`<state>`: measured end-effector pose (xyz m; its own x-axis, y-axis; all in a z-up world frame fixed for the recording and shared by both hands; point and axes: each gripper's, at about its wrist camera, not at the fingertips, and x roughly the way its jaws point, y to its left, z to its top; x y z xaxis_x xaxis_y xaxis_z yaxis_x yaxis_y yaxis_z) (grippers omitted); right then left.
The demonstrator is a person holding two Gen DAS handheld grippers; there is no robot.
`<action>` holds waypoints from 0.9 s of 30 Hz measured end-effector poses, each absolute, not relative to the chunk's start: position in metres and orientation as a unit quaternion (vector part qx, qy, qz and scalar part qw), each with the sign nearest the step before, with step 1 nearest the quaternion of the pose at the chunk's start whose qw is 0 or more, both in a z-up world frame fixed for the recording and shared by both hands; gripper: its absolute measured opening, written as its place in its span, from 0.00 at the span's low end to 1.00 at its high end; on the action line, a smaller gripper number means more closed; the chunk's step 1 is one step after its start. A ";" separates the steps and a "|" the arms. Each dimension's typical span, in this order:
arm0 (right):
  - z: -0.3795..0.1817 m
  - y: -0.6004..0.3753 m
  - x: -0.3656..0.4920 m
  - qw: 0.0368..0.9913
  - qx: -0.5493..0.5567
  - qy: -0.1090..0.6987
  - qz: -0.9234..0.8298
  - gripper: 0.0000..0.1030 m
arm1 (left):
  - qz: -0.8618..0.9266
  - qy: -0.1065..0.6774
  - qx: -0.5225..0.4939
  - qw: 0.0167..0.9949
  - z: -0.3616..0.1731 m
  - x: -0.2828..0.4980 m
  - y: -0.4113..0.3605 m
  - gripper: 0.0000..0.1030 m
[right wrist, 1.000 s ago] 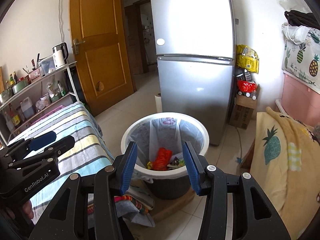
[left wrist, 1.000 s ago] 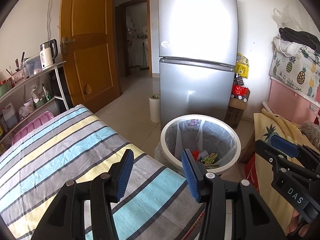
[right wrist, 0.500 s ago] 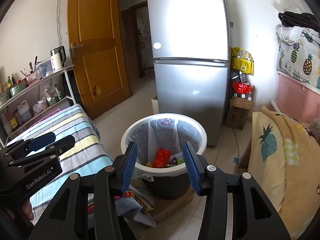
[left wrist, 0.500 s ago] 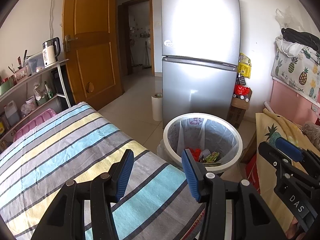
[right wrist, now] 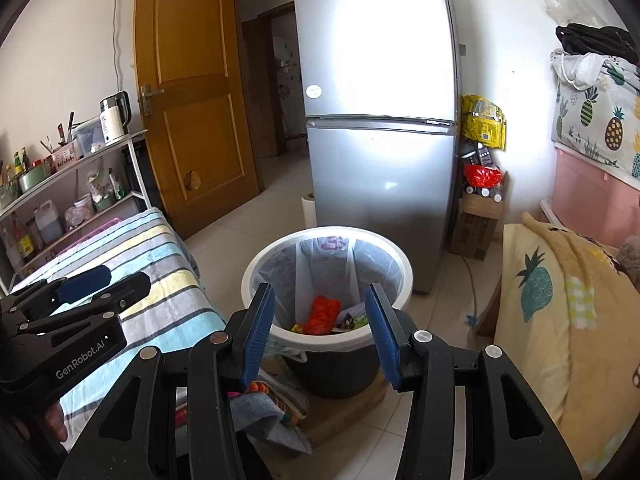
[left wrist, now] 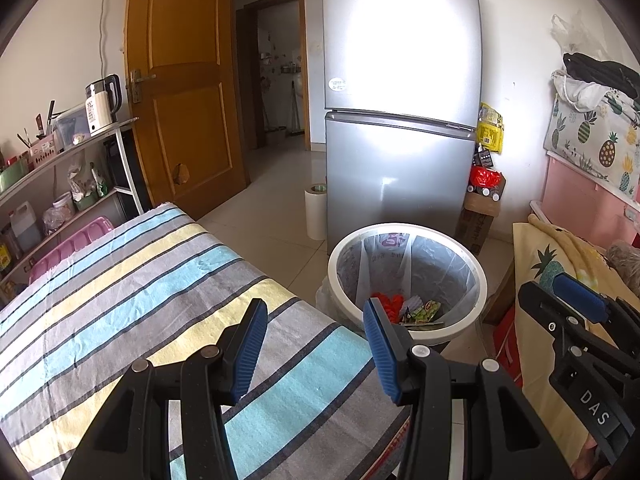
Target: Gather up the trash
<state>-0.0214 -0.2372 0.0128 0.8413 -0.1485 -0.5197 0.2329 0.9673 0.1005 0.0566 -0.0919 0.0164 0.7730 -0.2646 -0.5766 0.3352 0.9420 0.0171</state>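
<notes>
A round bin with a white rim (left wrist: 407, 229) (right wrist: 327, 234) and a clear plastic liner stands on the floor in front of the fridge. Red and green wrappers (left wrist: 404, 308) (right wrist: 322, 314) lie at its bottom. My left gripper (left wrist: 314, 322) hovers open over the corner of the striped table, with nothing between its blue pads. My right gripper (right wrist: 320, 308) hangs open just short of the bin, also empty. Each gripper shows at the edge of the other's view: the right one (left wrist: 576, 300) and the left one (right wrist: 84, 280).
A table with a striped cloth (left wrist: 120, 300) fills the left. A silver fridge (left wrist: 400, 140) stands behind the bin, a paper roll (left wrist: 316, 212) beside it. A chair with a pineapple cover (right wrist: 560, 320) is on the right. Shelves (left wrist: 60, 184) line the left wall. Cloth (right wrist: 264, 412) hangs below the table edge.
Both views have shifted only slightly; the bin and its wrappers stay in place, and both grippers keep the same opening.
</notes>
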 end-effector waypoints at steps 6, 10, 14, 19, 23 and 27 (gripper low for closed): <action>0.013 -0.238 -0.021 0.957 0.079 0.262 -0.101 0.47 | -0.160 0.300 0.061 0.938 0.017 0.056 -0.090 0.48; 0.014 -0.237 -0.021 0.957 0.078 0.259 -0.102 0.47 | -0.160 0.300 0.062 0.939 0.017 0.058 -0.090 0.48; 0.014 -0.237 -0.020 0.957 0.079 0.259 -0.101 0.47 | -0.161 0.300 0.063 0.938 0.017 0.059 -0.091 0.48; 0.013 -0.237 -0.020 0.957 0.079 0.259 -0.101 0.47 | -0.160 0.301 0.064 0.938 0.017 0.058 -0.093 0.48; 0.013 -0.236 -0.020 0.957 0.080 0.259 -0.100 0.47 | -0.161 0.301 0.065 0.938 0.016 0.058 -0.093 0.48; 0.013 -0.237 -0.021 0.957 0.080 0.258 -0.100 0.47 | -0.160 0.301 0.064 0.938 0.016 0.058 -0.093 0.48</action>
